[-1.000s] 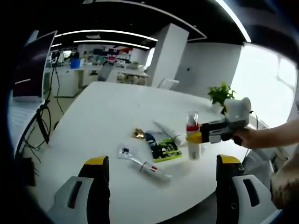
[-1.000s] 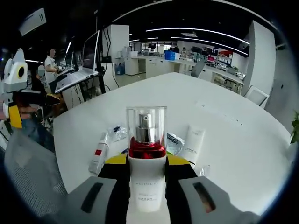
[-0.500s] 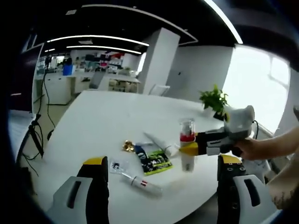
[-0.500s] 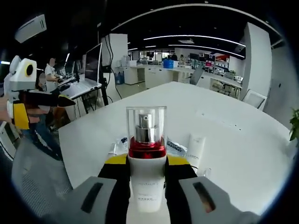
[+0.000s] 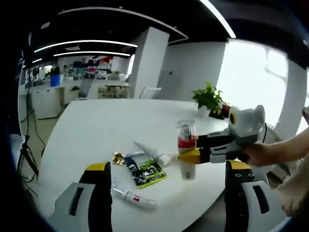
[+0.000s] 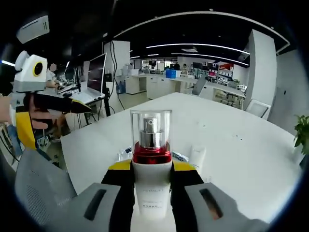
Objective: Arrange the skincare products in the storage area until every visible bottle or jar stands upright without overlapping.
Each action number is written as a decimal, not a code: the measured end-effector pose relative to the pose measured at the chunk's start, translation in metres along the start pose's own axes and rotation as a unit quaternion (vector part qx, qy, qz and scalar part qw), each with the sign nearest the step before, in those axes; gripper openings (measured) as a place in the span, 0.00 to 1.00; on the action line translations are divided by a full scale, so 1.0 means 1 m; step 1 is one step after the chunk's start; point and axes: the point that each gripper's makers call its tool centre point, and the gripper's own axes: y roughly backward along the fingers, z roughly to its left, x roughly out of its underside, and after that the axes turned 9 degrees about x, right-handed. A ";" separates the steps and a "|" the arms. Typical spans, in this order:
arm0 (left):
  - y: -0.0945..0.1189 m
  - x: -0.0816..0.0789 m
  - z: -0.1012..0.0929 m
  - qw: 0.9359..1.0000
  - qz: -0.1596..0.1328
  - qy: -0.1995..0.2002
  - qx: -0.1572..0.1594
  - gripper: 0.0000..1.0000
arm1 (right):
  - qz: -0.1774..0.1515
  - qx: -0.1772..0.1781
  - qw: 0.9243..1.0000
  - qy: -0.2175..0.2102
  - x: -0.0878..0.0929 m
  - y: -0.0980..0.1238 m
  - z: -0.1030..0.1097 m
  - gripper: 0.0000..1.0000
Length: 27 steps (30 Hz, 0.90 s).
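Bright daylight blows out the window [image 5: 251, 77]; ceiling light strips [image 6: 203, 46] glare. Dark ceiling. Fisheye bends edges. Slight softness, faint shadows on white table [image 5: 91, 130].

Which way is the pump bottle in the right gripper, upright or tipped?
Upright. The pump bottle stands vertical, clear cap on top, clamped in the right gripper, held above the table.

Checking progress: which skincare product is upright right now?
The pump bottle with the red collar, clamped in the right gripper. The white tubes lie flat on the table.
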 end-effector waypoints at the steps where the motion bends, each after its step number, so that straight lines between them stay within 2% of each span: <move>1: -0.002 -0.001 -0.002 1.000 -0.001 0.000 0.004 0.97 | -0.002 0.002 1.000 0.000 -0.002 0.002 0.000 0.27; 7: -0.015 -0.008 -0.017 0.999 -0.012 0.020 0.030 0.95 | -0.022 0.012 1.000 -0.003 -0.014 0.012 0.003 0.27; 13: -0.030 -0.011 -0.031 0.997 -0.019 0.044 0.054 0.87 | -0.037 0.016 0.999 -0.002 -0.022 0.022 0.006 0.27; 19: -0.050 -0.019 -0.053 0.993 -0.024 0.069 0.088 0.80 | -0.045 0.019 0.998 0.027 -0.026 0.032 0.006 0.27; 22: -0.058 -0.022 -0.055 0.992 -0.027 0.079 0.090 0.71 | -0.044 0.015 0.998 0.031 -0.026 0.033 0.005 0.27; 25: -0.066 -0.023 -0.055 0.994 -0.024 0.062 0.086 0.53 | -0.043 0.013 0.997 0.061 -0.025 0.037 0.004 0.27; 27: -0.071 -0.023 -0.059 0.994 -0.019 0.062 0.088 0.54 | -0.043 0.009 0.997 0.070 -0.024 0.039 0.003 0.27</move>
